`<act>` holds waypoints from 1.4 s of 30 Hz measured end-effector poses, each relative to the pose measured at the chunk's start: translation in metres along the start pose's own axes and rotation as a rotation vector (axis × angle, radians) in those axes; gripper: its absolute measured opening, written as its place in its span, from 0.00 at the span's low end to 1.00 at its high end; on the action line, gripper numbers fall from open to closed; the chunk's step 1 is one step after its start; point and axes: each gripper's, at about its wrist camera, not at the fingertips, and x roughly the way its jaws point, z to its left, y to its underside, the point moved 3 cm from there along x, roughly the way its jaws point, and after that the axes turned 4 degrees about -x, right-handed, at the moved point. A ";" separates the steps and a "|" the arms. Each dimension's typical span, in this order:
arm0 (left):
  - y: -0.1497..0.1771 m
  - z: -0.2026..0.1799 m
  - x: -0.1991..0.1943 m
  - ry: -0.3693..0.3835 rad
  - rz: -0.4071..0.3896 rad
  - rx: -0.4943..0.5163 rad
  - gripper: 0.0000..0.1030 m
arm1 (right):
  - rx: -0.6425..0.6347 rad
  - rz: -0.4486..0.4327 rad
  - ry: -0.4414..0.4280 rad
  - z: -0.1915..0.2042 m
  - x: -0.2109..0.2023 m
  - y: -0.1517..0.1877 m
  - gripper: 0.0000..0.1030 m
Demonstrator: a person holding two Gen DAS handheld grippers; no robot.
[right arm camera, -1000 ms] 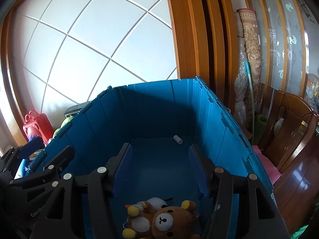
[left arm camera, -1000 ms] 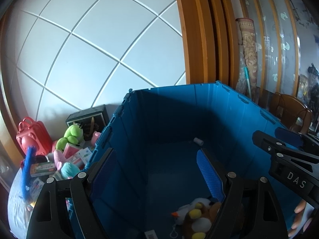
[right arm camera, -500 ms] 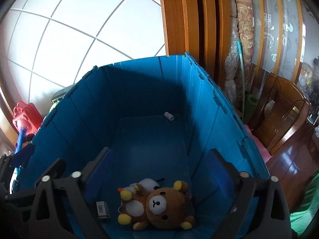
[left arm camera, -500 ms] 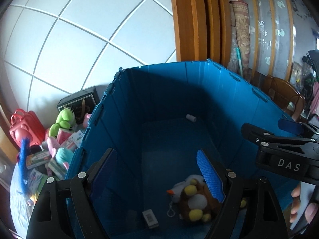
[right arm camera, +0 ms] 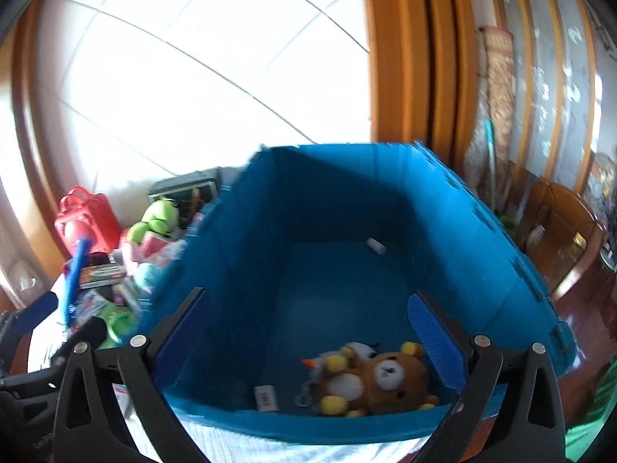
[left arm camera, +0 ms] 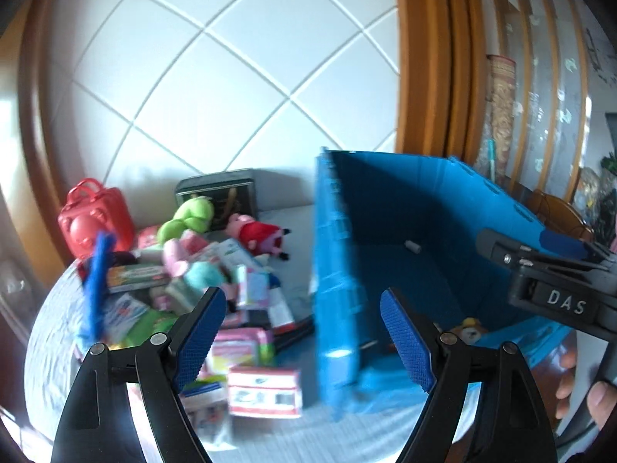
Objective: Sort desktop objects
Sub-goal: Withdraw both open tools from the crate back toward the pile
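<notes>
Crate (right arm camera: pixel 385 208) of blue plastic stands open-topped on the white-clothed table (right arm camera: pixel 239 440), its far wall close to the tiled wall (left arm camera: pixel 216 88). On its floor at the near end lies a brown teddy bear (right arm camera: pixel 381 380) with yellow paws, on its back, touching a small white plush (right arm camera: pixel 347 353) with an orange beak just behind it. A metal keyring (right arm camera: pixel 304 395) trails from the plush toys toward a small white barcode tag (right arm camera: pixel 266 397) lying flat by the near wall. At the far end of the floor, well apart from the toys, rests a short white cylinder (right arm camera: pixel 376 246).

Left of the crate, outside it, a heap of things still lies on the table: a red bag-shaped case (left arm camera: pixel 96 218), a green frog plush (left arm camera: pixel 189 218), a pink pig doll in a red dress (left arm camera: pixel 256 233), a blue feathery stick (left arm camera: pixel 96 285), and a blurred jumble of small printed boxes (left arm camera: pixel 264 389). A dark box (left arm camera: pixel 219 195) stands against the tiled wall behind the frog.

The left gripper (left arm camera: pixel 302 337) has its blue-padded jaws spread apart with nothing between them, straddling the crate's left wall and the edge of the heap. The right gripper (right arm camera: pixel 308 341) hangs over the crate's near end with its jaws wide and empty; the bear lies below, free of the pads. In the left view a person's fingers (left arm camera: pixel 601 405) show at the lower right, beside the right gripper's body.
</notes>
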 end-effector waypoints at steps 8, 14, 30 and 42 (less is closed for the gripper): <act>0.047 0.159 -0.008 -0.162 0.086 -0.086 0.81 | -0.102 -0.008 -0.171 0.166 -0.002 0.019 1.00; 0.111 0.243 0.022 -0.264 0.229 -0.163 0.81 | -0.176 0.135 -0.266 0.258 0.034 0.074 1.00; 0.242 0.270 0.118 -0.369 0.527 -0.241 0.81 | -0.260 0.436 -0.233 0.288 0.167 0.195 1.00; 0.234 0.290 0.153 -0.392 0.481 -0.173 0.80 | -0.384 0.509 -0.222 0.335 0.213 0.237 1.00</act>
